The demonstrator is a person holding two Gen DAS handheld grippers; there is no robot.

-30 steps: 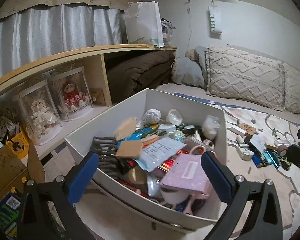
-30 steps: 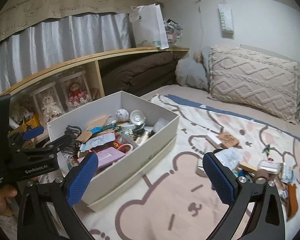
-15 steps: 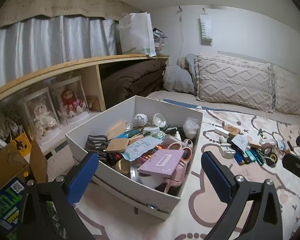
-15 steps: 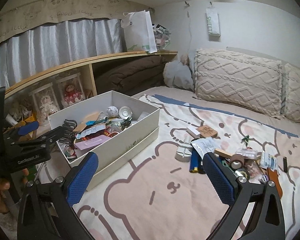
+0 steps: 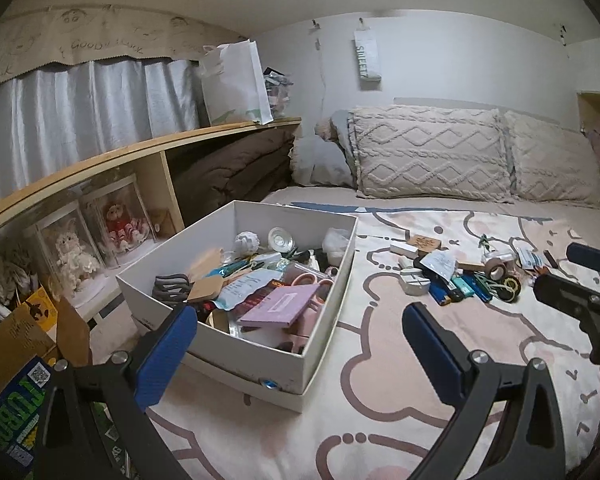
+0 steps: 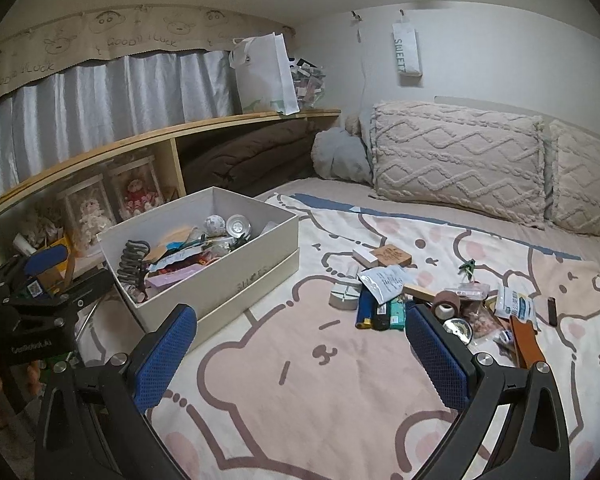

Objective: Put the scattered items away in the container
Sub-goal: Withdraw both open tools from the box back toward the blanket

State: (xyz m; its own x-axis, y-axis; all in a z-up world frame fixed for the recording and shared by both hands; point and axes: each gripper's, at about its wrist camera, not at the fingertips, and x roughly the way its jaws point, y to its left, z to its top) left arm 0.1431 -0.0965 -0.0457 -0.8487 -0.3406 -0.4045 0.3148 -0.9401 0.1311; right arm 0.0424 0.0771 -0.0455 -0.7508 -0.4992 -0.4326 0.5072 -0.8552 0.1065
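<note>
A white shoebox (image 5: 328,344) (image 6: 236,276) full of small items stands on the bed's left side. Scattered items (image 5: 452,280) (image 6: 400,300) lie in a heap to its right: lighters, a tape roll (image 6: 446,302), a white packet (image 6: 382,282), a wooden coaster (image 6: 392,255). My left gripper (image 5: 300,354) is open and empty, hanging in front of the box's near corner. My right gripper (image 6: 302,354) is open and empty above the blanket, with the heap beyond its right finger. Each gripper shows at the edge of the other's view.
The bear-print blanket (image 6: 320,400) covers the bed. Two knitted pillows (image 6: 456,156) lean against the back wall. A wooden shelf (image 5: 140,152) with boxed dolls (image 5: 120,220) runs along the left, a white bag (image 5: 236,80) on top. Cardboard boxes (image 5: 16,344) stand at lower left.
Both grippers have pulled back and away from the box, which now looks smaller. More of the blanket and the heap of items has come into view. Both stay open.
</note>
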